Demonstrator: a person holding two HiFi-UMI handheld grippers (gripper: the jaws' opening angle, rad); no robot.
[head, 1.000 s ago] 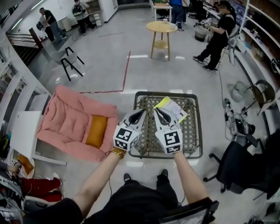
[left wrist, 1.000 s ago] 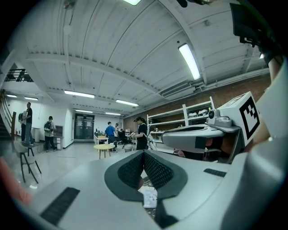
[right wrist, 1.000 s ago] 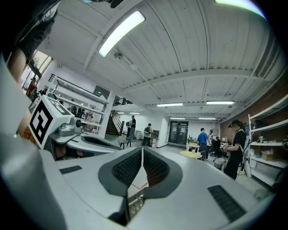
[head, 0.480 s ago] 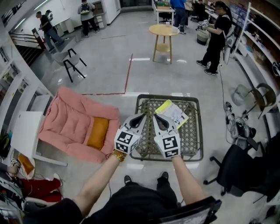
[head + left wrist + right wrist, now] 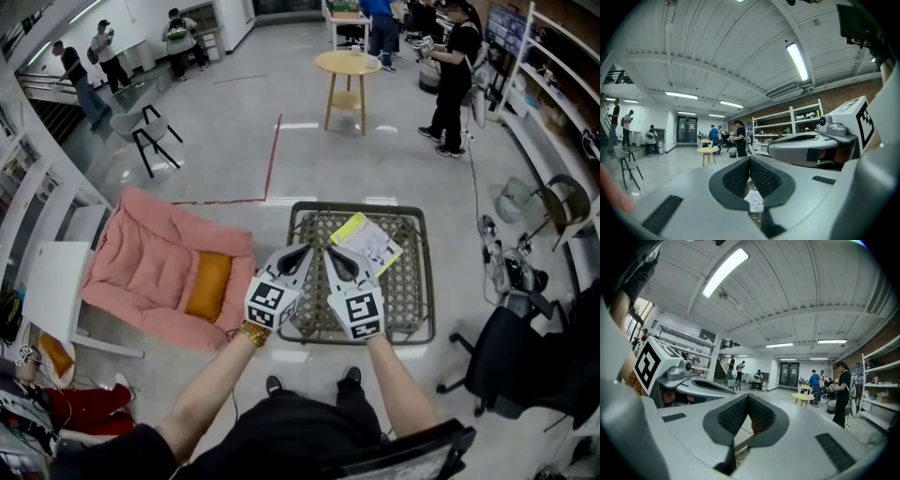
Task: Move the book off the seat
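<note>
A book (image 5: 367, 240) with a yellow and white cover lies at the far right of the woven seat (image 5: 418, 281), which has a dark metal frame. My two grippers hover side by side over the near left part of the seat, short of the book and pointing level. The left gripper (image 5: 305, 249) (image 5: 749, 159) is shut with nothing in it. The right gripper (image 5: 330, 252) (image 5: 748, 397) is shut too and holds nothing. Its tip is just left of the book's near corner. In the left gripper view a bit of printed page (image 5: 755, 202) shows below the jaws.
A pink padded chair (image 5: 150, 272) with an orange cushion (image 5: 207, 282) stands left of the seat. A black office chair (image 5: 506, 361) is at the right, by shelves. Farther off are a round yellow table (image 5: 347, 64), a black chair (image 5: 145, 131), red floor tape and several people.
The right gripper has sunk slightly and edged left toward the other one. The left gripper has kept its place. People at the back have walked about.
</note>
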